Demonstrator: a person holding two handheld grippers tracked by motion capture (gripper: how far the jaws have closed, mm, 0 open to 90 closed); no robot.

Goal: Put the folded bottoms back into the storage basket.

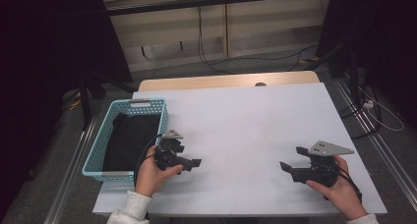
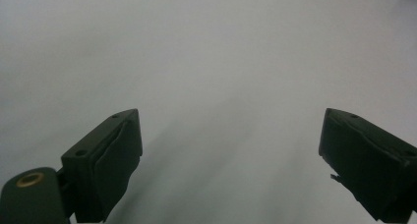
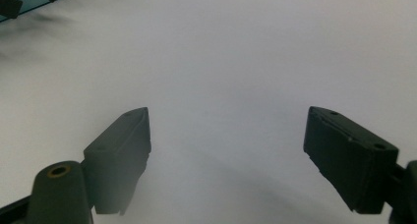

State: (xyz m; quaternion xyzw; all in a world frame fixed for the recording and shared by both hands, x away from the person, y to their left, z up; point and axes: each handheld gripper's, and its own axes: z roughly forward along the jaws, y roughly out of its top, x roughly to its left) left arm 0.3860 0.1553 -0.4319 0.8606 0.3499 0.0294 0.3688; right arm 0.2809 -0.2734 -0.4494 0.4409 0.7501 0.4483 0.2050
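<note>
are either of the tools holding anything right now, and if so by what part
Nothing is held. The left tool and the right tool both have their jaws wide apart over the bare white table, with nothing between them.

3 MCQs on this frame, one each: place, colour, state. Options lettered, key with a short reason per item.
1. Where does the basket stand?
A. at the table's left edge, beside the left gripper
B. at the table's far right corner
C. in the middle of the table

2. What colour is the basket?
A. red
B. light blue
C. yellow

3. How do the jaws of the right gripper stand?
A. shut on a cloth
B. shut with nothing in them
C. open with nothing between them

Key:
1 A, the high view shows it at the left edge next to the left hand.
2 B, its latticed walls are light blue around a black cloth.
3 C, the right gripper view shows the jaws wide apart over the bare white table.
</note>
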